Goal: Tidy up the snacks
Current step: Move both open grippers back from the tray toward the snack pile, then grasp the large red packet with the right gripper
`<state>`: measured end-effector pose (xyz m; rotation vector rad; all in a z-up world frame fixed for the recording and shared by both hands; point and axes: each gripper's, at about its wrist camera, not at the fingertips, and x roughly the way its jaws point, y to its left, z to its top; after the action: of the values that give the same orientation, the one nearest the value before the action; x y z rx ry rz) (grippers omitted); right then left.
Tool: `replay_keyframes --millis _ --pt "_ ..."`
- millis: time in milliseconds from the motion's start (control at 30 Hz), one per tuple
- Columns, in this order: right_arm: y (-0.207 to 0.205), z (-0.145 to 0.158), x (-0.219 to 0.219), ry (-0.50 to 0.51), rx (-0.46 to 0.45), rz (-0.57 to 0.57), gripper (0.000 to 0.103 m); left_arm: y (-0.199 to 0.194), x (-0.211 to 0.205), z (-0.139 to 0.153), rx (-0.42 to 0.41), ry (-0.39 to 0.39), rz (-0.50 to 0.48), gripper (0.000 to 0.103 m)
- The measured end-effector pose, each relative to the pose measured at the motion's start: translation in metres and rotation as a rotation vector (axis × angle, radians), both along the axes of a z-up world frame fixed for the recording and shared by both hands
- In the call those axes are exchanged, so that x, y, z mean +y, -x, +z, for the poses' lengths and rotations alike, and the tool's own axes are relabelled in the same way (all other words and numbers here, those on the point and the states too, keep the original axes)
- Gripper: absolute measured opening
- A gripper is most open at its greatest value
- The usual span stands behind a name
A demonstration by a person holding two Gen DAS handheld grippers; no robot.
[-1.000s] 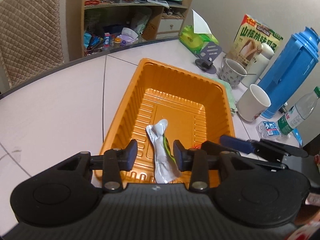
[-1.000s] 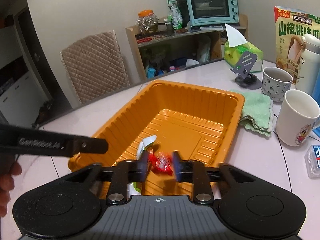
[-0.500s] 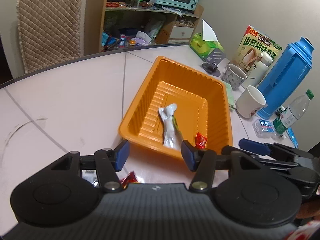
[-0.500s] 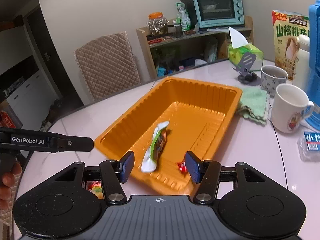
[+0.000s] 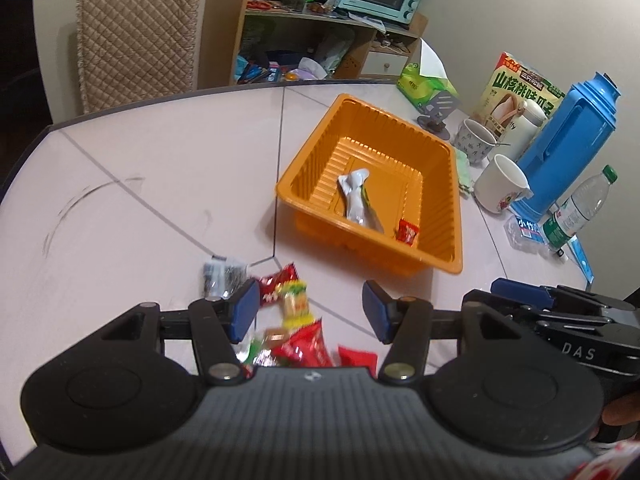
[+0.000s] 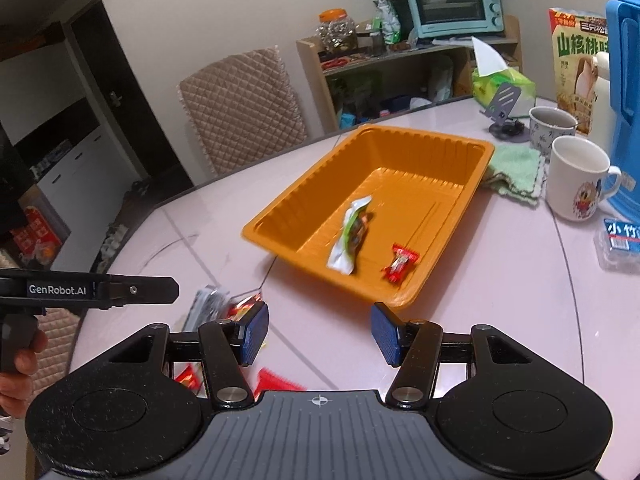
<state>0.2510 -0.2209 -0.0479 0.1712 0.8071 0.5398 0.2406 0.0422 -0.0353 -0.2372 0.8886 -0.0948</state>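
The tray [image 6: 424, 148] was glossy ribbed orange plastic; the table [image 6: 500, 300] smooth and shiny. The wrappers [image 5: 296, 320] were crinkly foil, the cloth [image 6: 516, 168] nubby, the mug [image 6: 576, 180] glazed.

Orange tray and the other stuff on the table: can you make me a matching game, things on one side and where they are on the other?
Things:
1. small red candy
2. green cloth
3. pile of snack packets
4. white mug

Places:
A. on the table just in front of the left gripper
B. inside the orange tray
C. beside the blue thermos
D. tucked against the tray's far end

Pairs: 1-B, 2-D, 3-A, 4-C
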Motion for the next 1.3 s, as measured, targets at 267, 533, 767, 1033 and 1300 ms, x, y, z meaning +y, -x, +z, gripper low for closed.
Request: replay_keyframes --millis 267,533,767,1033,1300 --pt "0.024 -0.002 0.007 0.014 0.024 0.046 0.057 0.036 0.001 -0.002 0.015 -0.046 0.027 0.053" --pt "0.044 -0.009 0.016 0.017 0.058 0.096 0.057 0.065 0.001 -0.01 0.046 -0.06 0.053 0.053" --pt "0.056 -0.02 0.027 0.034 0.1 0.125 0.057 0.081 -0.001 -0.024 0.084 -0.082 0.079 0.053" --pt "0.06 -0.036 0.038 0.062 0.136 0.148 0.057 0.089 -0.003 -0.035 0.103 -0.099 0.094 0.053" --pt "0.055 -0.047 0.045 0.057 0.171 0.137 0.057 0.09 0.001 -0.042 0.107 -0.105 0.106 0.053"
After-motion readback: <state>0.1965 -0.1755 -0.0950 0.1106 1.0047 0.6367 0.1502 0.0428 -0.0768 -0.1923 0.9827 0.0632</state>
